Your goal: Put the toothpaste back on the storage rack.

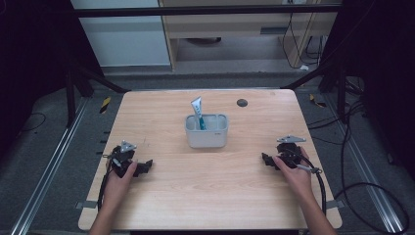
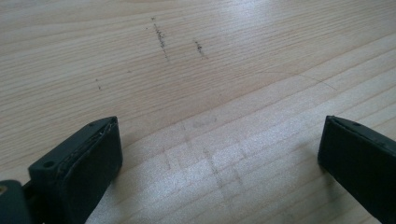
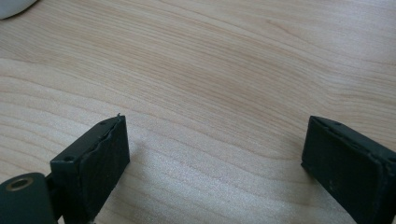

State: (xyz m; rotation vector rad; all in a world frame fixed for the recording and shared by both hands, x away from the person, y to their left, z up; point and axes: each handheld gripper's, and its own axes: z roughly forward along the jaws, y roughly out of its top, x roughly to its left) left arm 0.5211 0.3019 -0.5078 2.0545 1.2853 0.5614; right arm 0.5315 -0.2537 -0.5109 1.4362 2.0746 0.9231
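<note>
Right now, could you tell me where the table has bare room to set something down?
Bare wood lies between the left gripper and right gripper, in front of the white bin holding a tube. Both side strips flanking the bin are free too. Only the table centre is occupied.

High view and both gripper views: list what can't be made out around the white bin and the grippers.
- White rectangular plastic bin: its floor and the lower end of the teal-and-white tube are hidden by the bin's walls, high view.
- Tube print: too small to read, high view.
- Small dark round spot on the wooden table: too small to identify, high view.
- Bin in the right gripper view: cut off by the top left corner.
</note>
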